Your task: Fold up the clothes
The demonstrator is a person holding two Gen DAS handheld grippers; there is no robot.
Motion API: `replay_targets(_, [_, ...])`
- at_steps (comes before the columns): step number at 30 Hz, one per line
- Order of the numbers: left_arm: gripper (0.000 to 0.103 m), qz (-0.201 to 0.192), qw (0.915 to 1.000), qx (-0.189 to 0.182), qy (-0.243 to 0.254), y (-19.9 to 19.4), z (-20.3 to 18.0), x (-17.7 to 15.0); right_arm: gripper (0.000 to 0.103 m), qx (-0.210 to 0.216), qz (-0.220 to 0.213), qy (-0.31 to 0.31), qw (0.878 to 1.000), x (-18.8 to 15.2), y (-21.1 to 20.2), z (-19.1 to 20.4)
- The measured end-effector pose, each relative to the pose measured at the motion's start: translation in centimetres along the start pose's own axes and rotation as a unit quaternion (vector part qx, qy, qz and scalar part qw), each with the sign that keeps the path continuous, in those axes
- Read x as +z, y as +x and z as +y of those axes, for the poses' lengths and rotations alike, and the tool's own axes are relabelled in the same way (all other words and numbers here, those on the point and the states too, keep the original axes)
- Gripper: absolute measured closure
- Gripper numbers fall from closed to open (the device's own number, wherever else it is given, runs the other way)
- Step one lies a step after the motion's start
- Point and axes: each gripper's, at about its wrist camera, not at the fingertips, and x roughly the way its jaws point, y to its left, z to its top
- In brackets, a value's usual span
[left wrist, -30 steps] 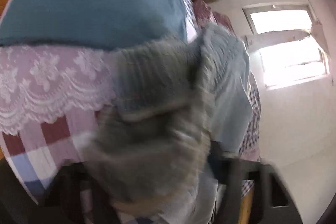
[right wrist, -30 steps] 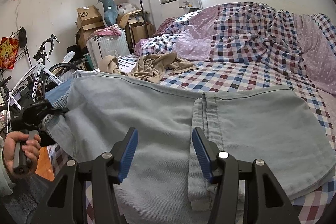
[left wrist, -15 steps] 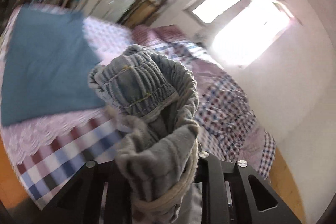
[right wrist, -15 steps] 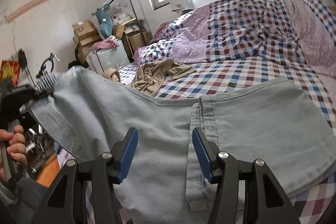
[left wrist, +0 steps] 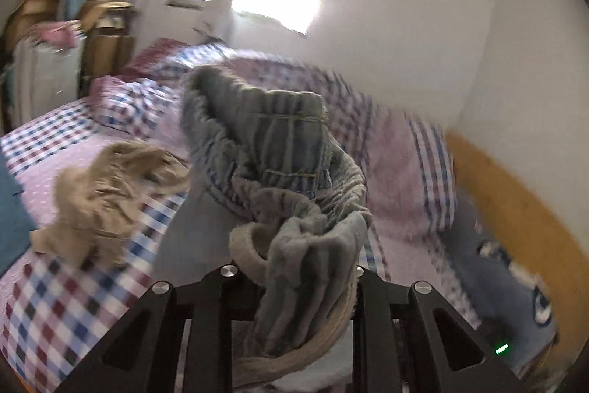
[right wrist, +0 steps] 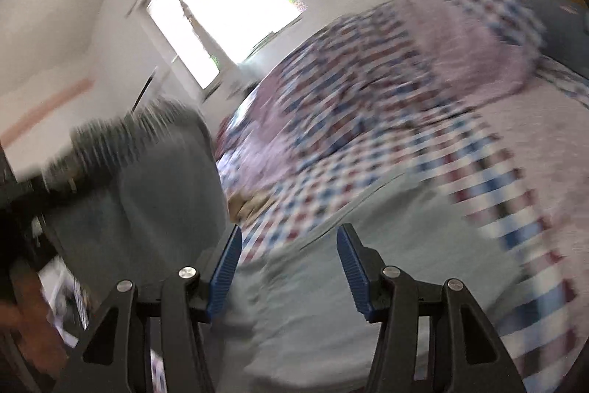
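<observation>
Two grippers are in view over a checked bedspread (left wrist: 55, 301). The left gripper (left wrist: 294, 286) has its jaws closed on the gathered elastic waistband of pale blue-grey shorts (left wrist: 279, 172), the bunched cloth rising up in front of its camera. Just left of it a crumpled tan garment (left wrist: 106, 194) lies on the bed. The right gripper (right wrist: 287, 264) stands with its blue-padded fingers (right wrist: 226, 264) spread wide, holding nothing, above the same shorts' flat part (right wrist: 313, 312) on the bed, all motion-blurred
</observation>
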Motion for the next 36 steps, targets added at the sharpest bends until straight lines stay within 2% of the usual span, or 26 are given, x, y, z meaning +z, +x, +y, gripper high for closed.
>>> replay_targets(2, [0.078,0.050,0.9978,0.015,0.042,4.1,-4.8,-2.9,0.046,-0.015,-0.013,0.051,0.998,1.4,-1.3,-3.1])
replay_targets(4, [0.075,0.117,0.9888,0.028,0.089,8.8,-9.1,-6.8,0.044,-0.038,-0.016,0.104,0.994,2.1,-2.2,-6.2])
replay_targets(7, [0.071,0.144,0.9818,0.012,0.124,10.1,-10.7,-10.1,0.044,-0.055,0.001,0.166,0.985,2.4,-2.5,-10.0])
replay_targets(8, [0.062,0.152,0.9792,0.006,0.135,10.4,-11.2,-11.2,0.044,-0.059,0.005,0.179,0.982,2.3,-2.6,-10.8])
replay_targets(9, [0.049,0.159,0.9764,-0.001,0.146,10.7,-11.7,-12.2,0.044,-0.065,0.008,0.190,0.980,2.2,-2.8,-11.6])
replay_targets(10, [0.039,0.167,0.9734,-0.007,0.157,11.1,-12.2,-13.3,0.044,-0.068,0.010,0.197,0.978,2.3,-2.9,-12.1])
replay_targets(11, [0.024,0.175,0.9701,-0.013,0.168,11.4,-12.6,-14.4,0.044,-0.067,0.010,0.202,0.977,2.4,-3.1,-12.5])
replay_targets(12, [0.017,0.183,0.9666,-0.019,0.179,11.7,-13.1,-15.4,0.044,-0.064,0.009,0.204,0.977,2.6,-3.3,-12.9])
replay_targets(13, [0.017,0.191,0.9629,-0.025,0.189,12.1,-13.6,-16.5,0.044,-0.061,0.006,0.205,0.977,2.9,-3.5,-13.1])
replay_targets(15, [0.017,0.207,0.9596,-0.048,0.184,10.4,-13.0,-16.8,0.044,-0.059,0.004,0.206,0.977,3.0,-3.7,-13.3])
replay_targets(21, [0.017,0.189,0.9769,-0.050,0.086,5.8,-3.2,-14.2,0.044,-0.052,0.025,0.195,0.979,2.7,-2.8,-12.9])
replay_targets(27, [0.017,0.167,0.9845,-0.051,-0.015,1.2,6.8,-11.6,0.044,-0.043,0.063,0.105,0.992,2.4,-1.1,-9.3])
replay_targets(30, [0.017,0.156,0.9844,-0.051,-0.065,-1.1,11.8,-10.3,0.044,-0.040,0.091,0.052,0.994,1.9,0.0,-7.1])
replay_targets(32, [0.017,0.166,0.9802,-0.068,-0.084,-0.5,13.5,-11.0,0.044,-0.040,0.109,0.012,0.993,1.5,0.7,-5.5])
replay_targets(36, [0.018,0.189,0.9692,-0.103,-0.119,0.9,16.8,-12.7,0.046,-0.071,0.159,-0.085,0.981,-0.6,2.5,-2.6])
